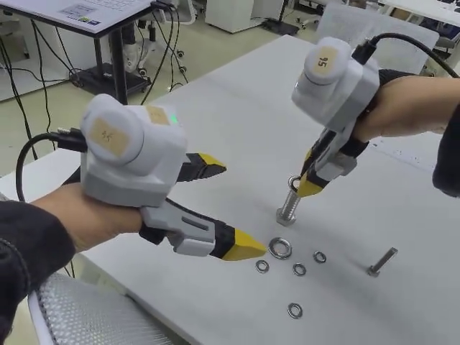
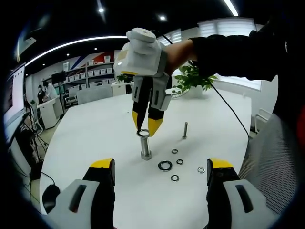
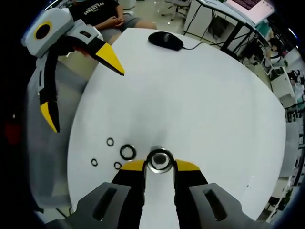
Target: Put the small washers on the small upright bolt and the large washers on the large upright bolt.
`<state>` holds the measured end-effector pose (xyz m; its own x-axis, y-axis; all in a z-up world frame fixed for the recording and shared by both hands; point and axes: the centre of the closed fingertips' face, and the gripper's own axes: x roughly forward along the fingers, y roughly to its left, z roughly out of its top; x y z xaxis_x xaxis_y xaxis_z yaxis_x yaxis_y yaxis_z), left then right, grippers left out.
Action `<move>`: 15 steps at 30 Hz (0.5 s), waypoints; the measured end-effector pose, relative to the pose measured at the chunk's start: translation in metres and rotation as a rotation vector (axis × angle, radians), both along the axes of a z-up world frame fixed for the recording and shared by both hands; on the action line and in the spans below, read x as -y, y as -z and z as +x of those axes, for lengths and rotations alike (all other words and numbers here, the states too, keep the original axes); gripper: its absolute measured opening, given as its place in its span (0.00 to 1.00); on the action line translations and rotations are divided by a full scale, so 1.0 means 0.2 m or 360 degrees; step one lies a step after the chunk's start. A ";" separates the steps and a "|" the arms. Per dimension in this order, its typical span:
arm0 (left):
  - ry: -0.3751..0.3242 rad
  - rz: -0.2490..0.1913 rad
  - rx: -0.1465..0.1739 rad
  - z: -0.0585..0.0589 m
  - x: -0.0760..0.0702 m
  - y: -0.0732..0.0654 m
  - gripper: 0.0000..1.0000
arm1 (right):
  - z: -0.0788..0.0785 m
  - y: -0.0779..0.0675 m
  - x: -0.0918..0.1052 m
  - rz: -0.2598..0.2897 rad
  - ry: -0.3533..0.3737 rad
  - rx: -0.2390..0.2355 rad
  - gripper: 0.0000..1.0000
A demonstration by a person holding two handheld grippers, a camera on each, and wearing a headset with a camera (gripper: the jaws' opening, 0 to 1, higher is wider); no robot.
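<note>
Pinching a large washer (image 1: 294, 182) right over the large upright bolt (image 1: 287, 210), right gripper (image 1: 302, 185); left gripper (image 1: 241, 208) sits wide open, empty.

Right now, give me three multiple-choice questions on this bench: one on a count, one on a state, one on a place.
1. How many loose washers lie on the table?
A) two B) five C) nine
2. How do the jaws of the left gripper stand?
A) open, empty B) shut on a ring C) shut, empty
3. Where is the held washer in the right gripper?
A) touching the table B) against the left gripper C) at the top of the large bolt

Answers:
1 B: the head view shows one large and four small.
2 A: its tips stand wide apart with nothing between them.
3 C: the left gripper view shows it right at the bolt's tip.
</note>
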<state>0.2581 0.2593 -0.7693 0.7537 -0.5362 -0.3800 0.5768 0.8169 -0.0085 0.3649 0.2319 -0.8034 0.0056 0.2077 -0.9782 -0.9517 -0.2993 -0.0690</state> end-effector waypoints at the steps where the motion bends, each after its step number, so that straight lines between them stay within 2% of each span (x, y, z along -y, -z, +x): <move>1: 0.0001 0.0001 -0.0001 0.00 0.00 0.00 0.78 | 0.01 0.00 0.00 0.0000 0.0004 -0.0004 0.22; 15: 0.0015 0.0004 -0.0013 0.00 0.02 0.01 0.78 | 0.02 0.06 0.01 -0.0021 0.0010 -0.0033 0.22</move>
